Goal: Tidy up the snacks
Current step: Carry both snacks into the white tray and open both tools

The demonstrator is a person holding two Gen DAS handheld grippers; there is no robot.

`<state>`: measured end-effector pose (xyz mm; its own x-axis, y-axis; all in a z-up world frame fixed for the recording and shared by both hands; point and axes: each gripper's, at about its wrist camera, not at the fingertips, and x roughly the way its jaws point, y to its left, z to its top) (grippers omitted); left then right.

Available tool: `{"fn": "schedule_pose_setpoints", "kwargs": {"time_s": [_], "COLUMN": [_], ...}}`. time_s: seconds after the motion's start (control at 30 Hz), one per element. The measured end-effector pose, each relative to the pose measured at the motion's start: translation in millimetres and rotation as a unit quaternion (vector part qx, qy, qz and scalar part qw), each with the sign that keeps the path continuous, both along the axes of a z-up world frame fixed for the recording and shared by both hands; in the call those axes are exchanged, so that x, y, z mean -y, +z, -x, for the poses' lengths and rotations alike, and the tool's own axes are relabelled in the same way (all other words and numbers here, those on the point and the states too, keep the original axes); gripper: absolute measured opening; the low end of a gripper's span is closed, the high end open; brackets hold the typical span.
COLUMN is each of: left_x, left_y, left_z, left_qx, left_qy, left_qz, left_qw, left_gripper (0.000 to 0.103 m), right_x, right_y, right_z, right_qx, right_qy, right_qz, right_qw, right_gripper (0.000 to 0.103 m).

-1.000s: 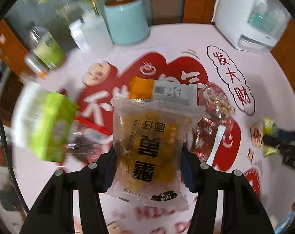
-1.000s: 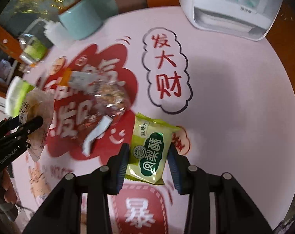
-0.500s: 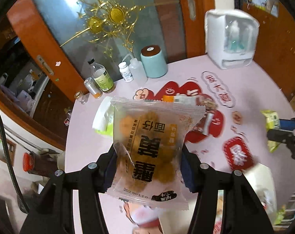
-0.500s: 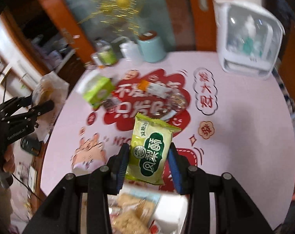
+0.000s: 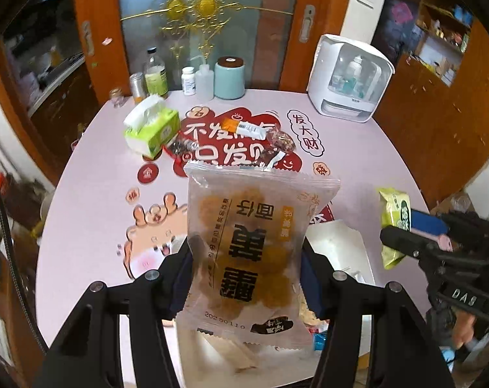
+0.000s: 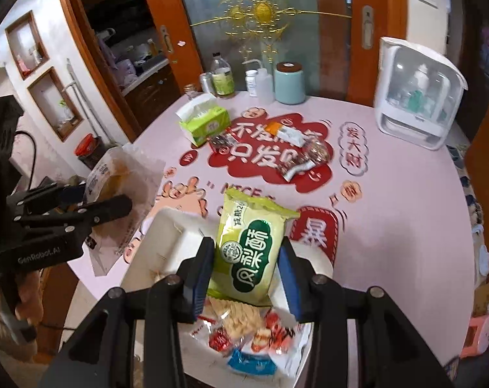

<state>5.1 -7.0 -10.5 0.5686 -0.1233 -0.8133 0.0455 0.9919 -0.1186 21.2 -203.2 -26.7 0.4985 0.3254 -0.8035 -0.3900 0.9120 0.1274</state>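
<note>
The left gripper (image 5: 246,278) is clamped on a translucent snack packet (image 5: 254,252) with dark lettering and brown pieces inside; both pads press its side edges and the packet stands upright between them, held in the air above the near part of the table. The right gripper (image 6: 246,273) is clamped on a green pastry packet (image 6: 252,249), its blue pads against the packet's two sides, the packet tilted slightly and held over a white box (image 6: 166,242). In the right wrist view the white box sits at the near edge of the table and holds a loose heap of wrapped snacks (image 6: 244,333): pale crackers, red-and-white wrappers and one blue wrapper. In the left wrist view the same box shows only partly behind the translucent packet, with the right gripper and its green packet off to the right side. The pink table (image 6: 406,210) carries red printed characters across its middle. On that printed area lie three snacks not yet collected: an orange-and-white tube-shaped packet (image 6: 284,133), a clear packet of dark mixed pieces (image 6: 314,156) just beside it, and a small dark packet (image 6: 220,142) touching the green tissue box (image 6: 205,123). At the far edge stand a pale teal canister (image 6: 289,82), a squeeze bottle (image 6: 265,84), a white pill bottle (image 6: 251,82), a glass bottle with green label (image 6: 221,79) and a small metal can (image 6: 206,82). A white appliance (image 6: 417,93) with a clear window stands at the far right. Behind the table is a frosted glass door (image 6: 263,16) with gold ornament in an orange wood frame.
</note>
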Motion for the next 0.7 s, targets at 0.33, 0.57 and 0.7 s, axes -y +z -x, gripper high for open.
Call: {"fn": "schedule_pose_setpoints", "kwargs": {"time_s": [0.33,0.57,0.7], "left_x": [22.4,25.1,18.3], "left_y": [-32.2,-32.8,-34.9], "left_z": [27.9,30.6,29.7], "left_qx": [-0.022,-0.026,-0.033], "left_qy": [0.001,0.002,0.000], "left_qz": [-0.034,-0.027,0.019], "left_qw": [0.9992,0.9993,0.9993], "left_gripper": [0.057,0.077,0.088], "right_x": [10.2,9.5,9.1], "right_y": [-29.6,-34.2,-41.9], "right_z": [26.4,31.5,31.4], "right_qx": [-0.038,-0.043,-0.055], "right_qy": [-0.036,-0.041,-0.048], "right_qz": [-0.019,-0.016,-0.011], "right_qw": [0.998,0.998,0.997], "right_gripper": [0.040,0.041,0.059]}}
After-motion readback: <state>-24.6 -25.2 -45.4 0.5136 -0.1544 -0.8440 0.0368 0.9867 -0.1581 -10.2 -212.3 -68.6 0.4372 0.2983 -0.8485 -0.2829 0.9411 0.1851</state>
